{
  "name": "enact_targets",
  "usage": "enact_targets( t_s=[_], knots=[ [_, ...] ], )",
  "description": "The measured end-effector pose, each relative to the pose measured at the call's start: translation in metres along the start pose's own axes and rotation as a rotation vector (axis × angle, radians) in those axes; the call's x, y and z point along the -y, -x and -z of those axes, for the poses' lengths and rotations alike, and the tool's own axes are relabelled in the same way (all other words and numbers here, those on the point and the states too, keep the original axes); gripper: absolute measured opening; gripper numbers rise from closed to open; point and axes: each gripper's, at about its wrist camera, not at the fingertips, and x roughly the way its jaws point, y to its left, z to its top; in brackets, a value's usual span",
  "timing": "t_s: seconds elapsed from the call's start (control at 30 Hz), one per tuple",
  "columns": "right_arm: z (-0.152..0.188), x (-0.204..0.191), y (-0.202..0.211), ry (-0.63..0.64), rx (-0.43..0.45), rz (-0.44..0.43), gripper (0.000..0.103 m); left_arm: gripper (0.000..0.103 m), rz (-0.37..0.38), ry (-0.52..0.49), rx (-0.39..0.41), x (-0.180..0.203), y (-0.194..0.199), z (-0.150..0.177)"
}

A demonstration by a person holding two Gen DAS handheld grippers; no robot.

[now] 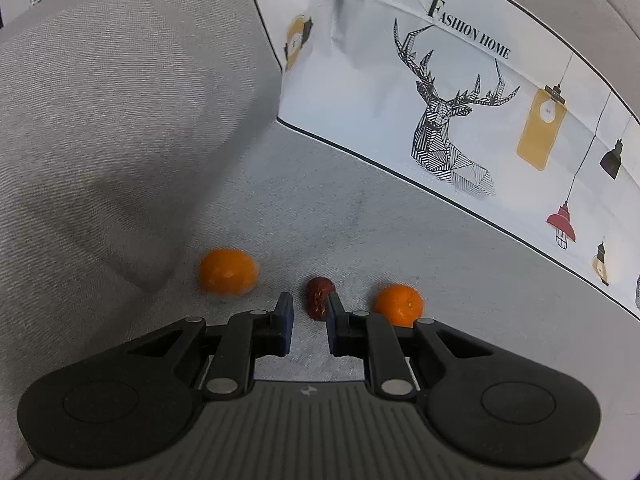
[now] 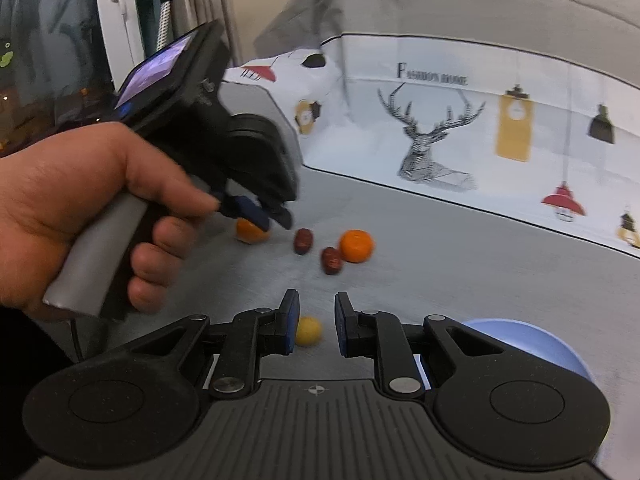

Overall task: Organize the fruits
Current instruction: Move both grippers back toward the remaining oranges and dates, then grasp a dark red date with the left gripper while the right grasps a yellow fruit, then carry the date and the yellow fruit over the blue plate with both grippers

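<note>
Grey sofa seat (image 2: 460, 248) carries oranges (image 2: 356, 245), dates (image 2: 303, 241), yellow fruit (image 2: 309, 331), blue bowl (image 2: 532, 344).

The sofa seat (image 1: 360, 232) is grey woven cloth, matt and slightly rough. Mandarins (image 1: 228, 272) have dimpled, faintly shiny peel; the dried date (image 1: 318, 296) is wrinkled (dull red-brown). The bowl (image 2: 532, 344) looks smooth.

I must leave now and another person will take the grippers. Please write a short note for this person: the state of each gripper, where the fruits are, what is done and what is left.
Left gripper: shut, holding nothing, low over the grey sofa seat near the fruits.
Right gripper: shut, holding nothing, further back.
On the seat: two oranges, two dark red dates, one small yellow fruit just ahead of the right gripper.
Blue bowl: behind the right gripper's right finger; its inside is hidden.
Done: no fruit seen collected.
Left: all five fruits lie loose, to be gathered.
</note>
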Motion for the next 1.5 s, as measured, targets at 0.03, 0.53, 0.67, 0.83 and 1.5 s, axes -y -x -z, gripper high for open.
enact_targets(
  t_s=[0.03, 0.53, 0.67, 0.83, 1.5],
  knots=[
    [-0.001, -0.001, -0.006, -0.003, -0.013, -0.006, 0.024, 0.02, 0.004, -0.003, -0.005, 0.0, -0.003, -0.002],
    [0.008, -0.008, -0.082, 0.015, -0.198, 0.001, 0.049, 0.029, -0.02, -0.077, -0.059, 0.015, -0.055, 0.0],
    [0.014, -0.006, -0.089, 0.017, -0.233, 0.009, 0.039, 0.021, -0.019, -0.101, -0.078, 0.018, -0.058, 0.0],
    [0.011, -0.006, -0.082, 0.024, -0.207, 0.039, 0.029, 0.021, -0.078, -0.115, -0.044, 0.015, -0.048, -0.001],
    [-0.02, 0.022, 0.025, -0.045, 0.049, 0.152, 0.029, 0.021, -0.015, -0.205, 0.139, 0.03, 0.029, 0.03]
  ],
)
